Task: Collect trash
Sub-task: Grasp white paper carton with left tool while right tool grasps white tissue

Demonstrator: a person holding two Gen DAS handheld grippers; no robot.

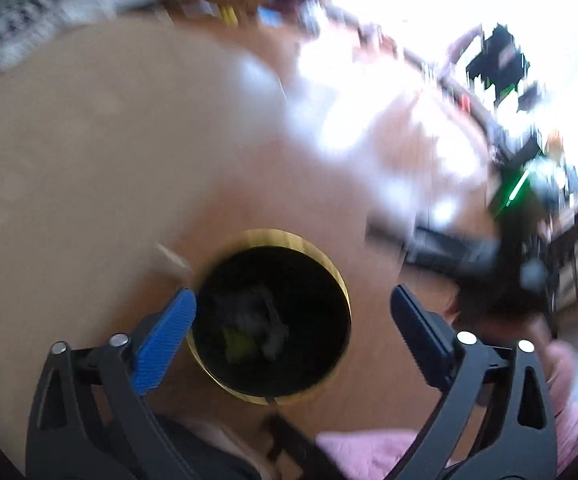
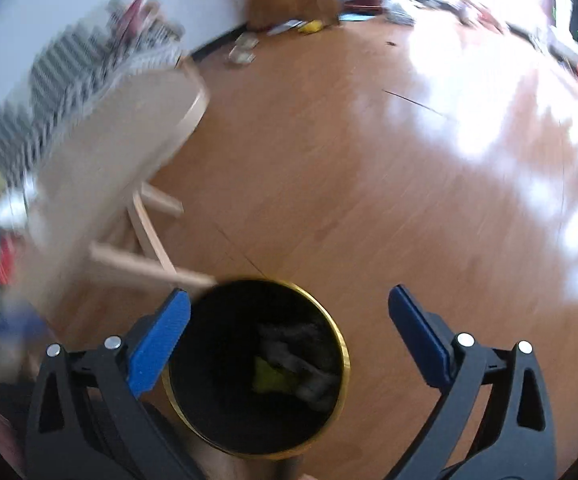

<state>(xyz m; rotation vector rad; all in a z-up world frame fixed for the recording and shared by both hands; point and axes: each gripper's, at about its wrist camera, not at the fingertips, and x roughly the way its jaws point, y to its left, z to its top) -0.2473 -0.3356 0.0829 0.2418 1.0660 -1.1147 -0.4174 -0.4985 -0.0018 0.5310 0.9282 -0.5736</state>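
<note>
Left wrist view: blurred; left hand-held gripper (image 1: 293,296) points down at the bin (image 1: 269,316), lower centre of the frame.
Left jaws: spread wide, nothing between the blue pads; left pad overlaps the bin's rim, right pad stands clear to its right.
Bin: round, dark inside, gold rim, standing on the wood floor (image 1: 369,320).
Trash: yellow-green scrap (image 1: 239,346) and grey crumpled bits at the bin's bottom.
Worktop: pale round surface (image 1: 89,140) filling the left and centre of the frame; bin shows at its lower right edge.
Pink cloth: bottom right (image 1: 361,452); what it is I cannot tell.
Right wrist view: right hand-held gripper (image 2: 289,300) also above the bin (image 2: 257,364), lower centre.
Right jaws: spread wide, holding nothing.
Trash, right view: yellow-green scrap (image 2: 267,376) beside grey wads (image 2: 301,368), inside the bin.
Worktop, right view: pale top (image 2: 109,140) with wooden legs, left of frame, a crossbar reaching near the bin's rim.
Floor: glossy wood (image 2: 369,180), strong glare at upper right.
</note>
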